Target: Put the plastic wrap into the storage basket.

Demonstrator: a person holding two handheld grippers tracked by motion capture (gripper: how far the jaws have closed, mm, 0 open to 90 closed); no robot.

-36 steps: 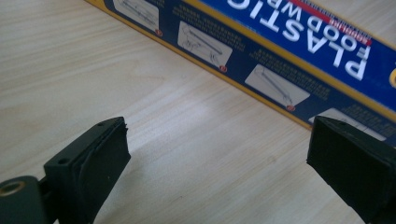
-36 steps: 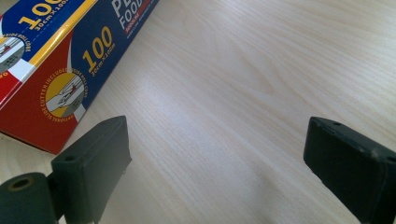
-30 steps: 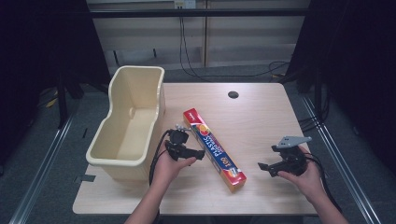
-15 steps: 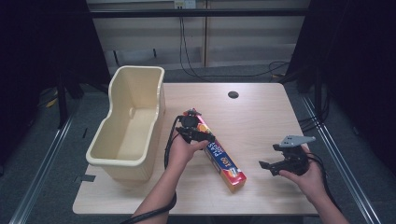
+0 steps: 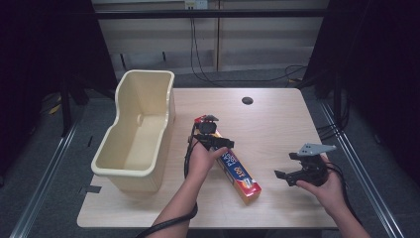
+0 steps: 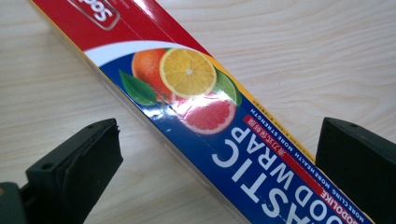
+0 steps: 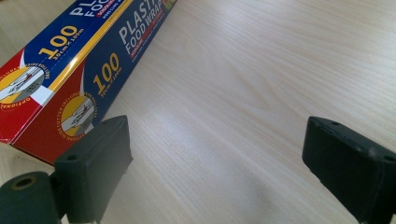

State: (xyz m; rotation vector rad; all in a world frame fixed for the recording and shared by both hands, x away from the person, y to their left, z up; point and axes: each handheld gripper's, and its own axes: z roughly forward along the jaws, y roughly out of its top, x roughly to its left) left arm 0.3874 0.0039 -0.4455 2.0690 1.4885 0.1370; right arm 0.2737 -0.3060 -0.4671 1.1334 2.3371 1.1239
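A long red, blue and yellow plastic food wrap box point(image 5: 236, 171) lies diagonally on the wooden table point(image 5: 277, 124). My left gripper point(image 5: 214, 133) hovers over the box's far half. In the left gripper view this gripper point(image 6: 219, 135) is open, and the box point(image 6: 196, 98) passes between its two jaws without touching either. My right gripper point(image 5: 286, 166) is held to the right of the box's near end, also open. In the right gripper view nothing but bare table lies inside this gripper point(image 7: 215, 140), and the box end point(image 7: 60, 74) sits at the upper left, beyond the left jaw.
A tall cream plastic tub point(image 5: 130, 179) stands at the table's left edge, close beside the box. A dark cable hole point(image 5: 247, 100) sits near the table's far edge. Cables trail from both grippers toward the person.
My left gripper has moved away from the person and to the right, from beside the box to over its far half. The right gripper has barely shifted.
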